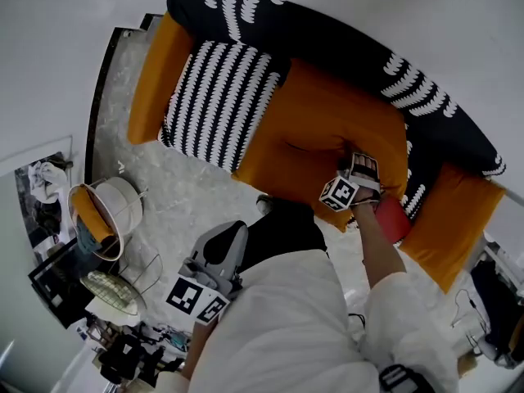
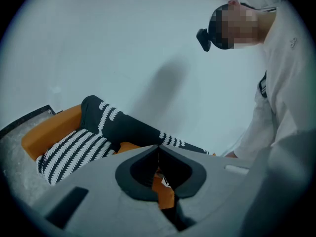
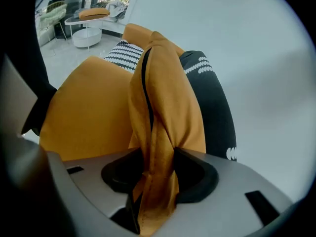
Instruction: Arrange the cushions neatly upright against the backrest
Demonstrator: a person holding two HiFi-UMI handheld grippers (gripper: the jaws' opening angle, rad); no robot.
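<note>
On the sofa [image 1: 454, 219], left end first: striped cushion [image 1: 214, 105] leaning back between the orange armrest [image 1: 151, 80] and the patterned backrest [image 1: 327, 31], just beside the orange cushion [image 1: 327, 137] sprawled over the middle of the seat. Lower left, off the sofa and close to the white sleeve [image 1: 278, 334]: left hand-held gripper [image 1: 237, 229], pinched fully together on nothing. Toward the sofa's right end: right hand-held gripper [image 1: 366, 170], clamped on a bunched fold of the orange cushion's cover at its near edge, with the cushion not yet upright.

Judged the step in hand: raising that cushion and standing it against the backrest. Best done by lifting slowly, without tugging the cover away from the filling. Then swinging the lower edge back to the rear of the seat and tipping the top against the backrest, next to the striped cushion. Worth bringing in the left hand-held gripper to press the far side flat. Letting go only afterwards, given the risk of so thin a pinch of cloth slipping.
</note>
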